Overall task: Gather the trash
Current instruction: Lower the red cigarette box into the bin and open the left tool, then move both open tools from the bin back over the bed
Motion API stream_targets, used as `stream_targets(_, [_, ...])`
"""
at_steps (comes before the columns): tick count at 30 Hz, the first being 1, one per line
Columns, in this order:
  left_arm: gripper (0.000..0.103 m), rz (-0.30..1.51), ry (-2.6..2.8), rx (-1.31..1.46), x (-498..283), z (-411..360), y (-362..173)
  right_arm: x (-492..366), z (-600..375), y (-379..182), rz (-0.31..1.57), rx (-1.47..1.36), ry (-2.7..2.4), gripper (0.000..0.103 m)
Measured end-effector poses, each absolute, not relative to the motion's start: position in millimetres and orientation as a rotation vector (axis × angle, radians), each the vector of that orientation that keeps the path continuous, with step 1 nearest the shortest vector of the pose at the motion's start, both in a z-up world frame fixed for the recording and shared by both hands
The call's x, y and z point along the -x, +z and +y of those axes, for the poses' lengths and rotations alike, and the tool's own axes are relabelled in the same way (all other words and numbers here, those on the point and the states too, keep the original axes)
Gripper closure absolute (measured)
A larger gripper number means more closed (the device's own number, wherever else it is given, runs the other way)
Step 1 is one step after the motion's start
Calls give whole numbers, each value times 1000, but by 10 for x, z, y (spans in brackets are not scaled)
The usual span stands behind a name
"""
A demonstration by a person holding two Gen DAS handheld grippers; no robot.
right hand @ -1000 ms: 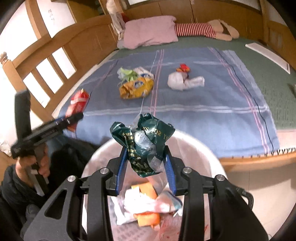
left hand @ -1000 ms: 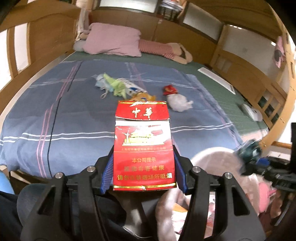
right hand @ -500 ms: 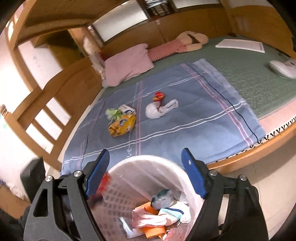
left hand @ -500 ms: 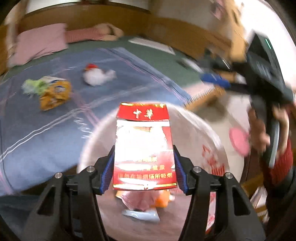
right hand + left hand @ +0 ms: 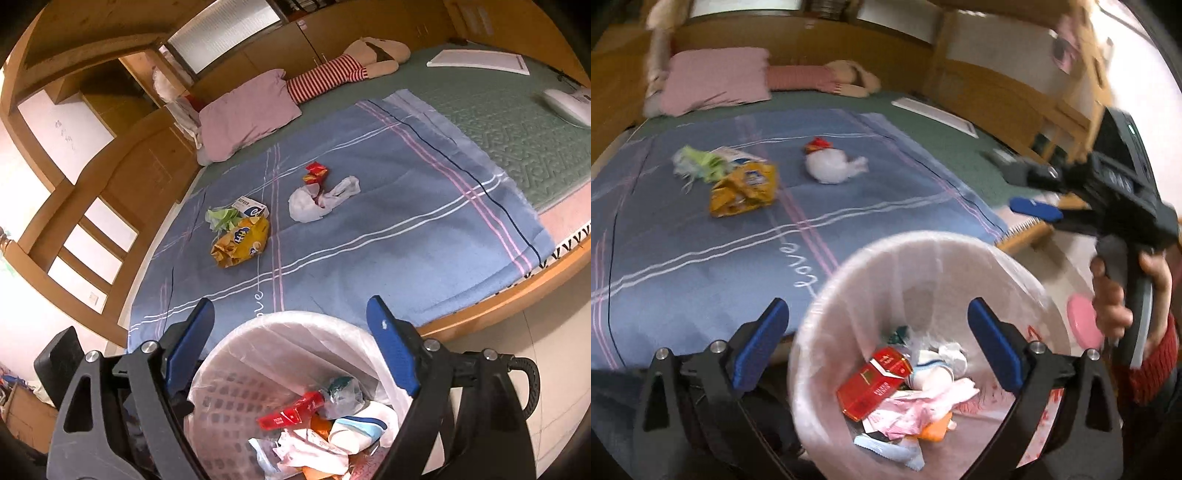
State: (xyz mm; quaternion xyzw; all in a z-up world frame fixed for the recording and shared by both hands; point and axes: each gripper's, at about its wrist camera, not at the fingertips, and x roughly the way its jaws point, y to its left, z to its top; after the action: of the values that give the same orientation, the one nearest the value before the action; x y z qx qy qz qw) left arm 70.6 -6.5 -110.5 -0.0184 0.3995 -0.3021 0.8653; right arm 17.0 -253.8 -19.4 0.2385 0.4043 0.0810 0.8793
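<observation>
My left gripper (image 5: 877,345) is open and empty above the white lined trash bin (image 5: 849,280). The red cigarette pack (image 5: 873,382) lies inside it among other waste. My right gripper (image 5: 291,343) is open and empty over the same bin (image 5: 255,339), where the red pack (image 5: 291,410) and a crumpled wrapper (image 5: 343,391) lie. On the blue blanket remain a yellow snack bag (image 5: 240,242), a green wrapper (image 5: 221,218), a small carton (image 5: 251,206), a white plastic bag (image 5: 314,201) and a red wrapper (image 5: 316,173).
The right gripper held in a hand (image 5: 1108,192) shows at the right of the left wrist view. A pink pillow (image 5: 247,114) and striped doll (image 5: 343,70) lie at the bed's head. The wooden bed frame (image 5: 498,306) edges the blanket. Tiled floor (image 5: 554,332) is to the right.
The left gripper opened and the red cigarette pack dropped into the bin. The right gripper, which let go of its dark wrapper half a second earlier, stays open over the bin.
</observation>
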Motion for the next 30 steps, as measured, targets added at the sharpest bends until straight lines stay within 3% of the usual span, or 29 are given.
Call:
stream_targets(26, [6,746,-467,72,-734,170,-1002,-257,-2377,-238,860,-445,171,20])
stream_targets(30, [6,758,-464,79,-750,170,-1030,-245,-2323,-196,840,-351,67,12])
